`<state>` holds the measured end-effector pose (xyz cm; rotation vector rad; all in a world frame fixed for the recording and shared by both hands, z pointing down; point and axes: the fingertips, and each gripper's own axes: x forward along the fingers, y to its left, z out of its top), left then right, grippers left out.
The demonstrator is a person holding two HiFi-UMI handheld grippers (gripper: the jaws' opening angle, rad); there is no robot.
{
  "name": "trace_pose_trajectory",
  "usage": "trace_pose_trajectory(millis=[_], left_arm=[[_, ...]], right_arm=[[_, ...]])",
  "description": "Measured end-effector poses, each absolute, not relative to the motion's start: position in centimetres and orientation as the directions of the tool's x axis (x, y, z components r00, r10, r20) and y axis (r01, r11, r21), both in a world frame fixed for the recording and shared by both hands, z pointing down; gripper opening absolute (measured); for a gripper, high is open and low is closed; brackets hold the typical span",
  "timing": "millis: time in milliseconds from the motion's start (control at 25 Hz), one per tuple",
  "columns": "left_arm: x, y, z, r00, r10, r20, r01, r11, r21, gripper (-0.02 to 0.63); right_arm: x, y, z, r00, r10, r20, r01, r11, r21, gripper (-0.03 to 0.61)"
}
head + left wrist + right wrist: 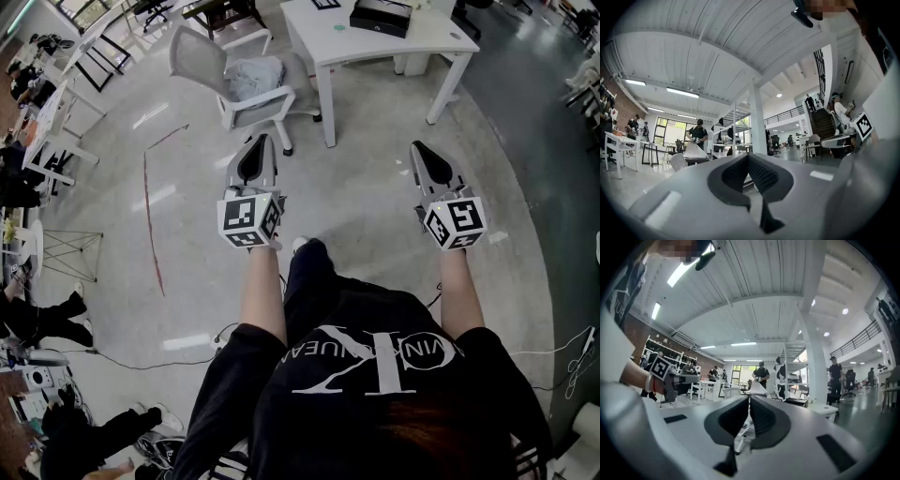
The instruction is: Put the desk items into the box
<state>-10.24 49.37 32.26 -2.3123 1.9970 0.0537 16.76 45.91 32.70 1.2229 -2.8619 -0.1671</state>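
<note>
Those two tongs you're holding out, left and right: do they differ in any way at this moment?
The left tongs point toward the grey chair, while the right tongs point toward the white desk. The right tongs slant inward more than the left tongs, which run nearly straight ahead. What they share: both are shut with nothing between them, and each carries a marker cube.

Left gripper (pixel 262 141) and right gripper (pixel 416 147) are both light grey with black fingers (pixel 761 176). Their cubes (pixel 249 219) are white with black square markers. The worktop (pixel 375 47) is white and the box (pixel 381 16) is black. Pale grey chair (pixel 234 80), grey floor (pixel 366 206) with a thin red line (pixel 148 211). Black shirt (pixel 366 394), white lettering.
</note>
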Motion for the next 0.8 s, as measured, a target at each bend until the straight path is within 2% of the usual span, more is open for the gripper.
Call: trace_pose_trajectory(millis=[440,800], left_arm=[[-12.3,41.9,34.6,0.162,-0.985,-0.058,-0.986,-0.159,-0.054,0.009],[-15.1,30.9,35.7,0.194,-0.981,-0.014,-0.981,-0.194,-0.017,0.009]], right_arm=[[14.9,38.8,34.2,-0.673,-0.739,-0.003,-0.736,0.67,0.096,0.02],[12.3,29.1,35.5,-0.627,-0.777,0.061,-0.77,0.629,0.102,0.021]])
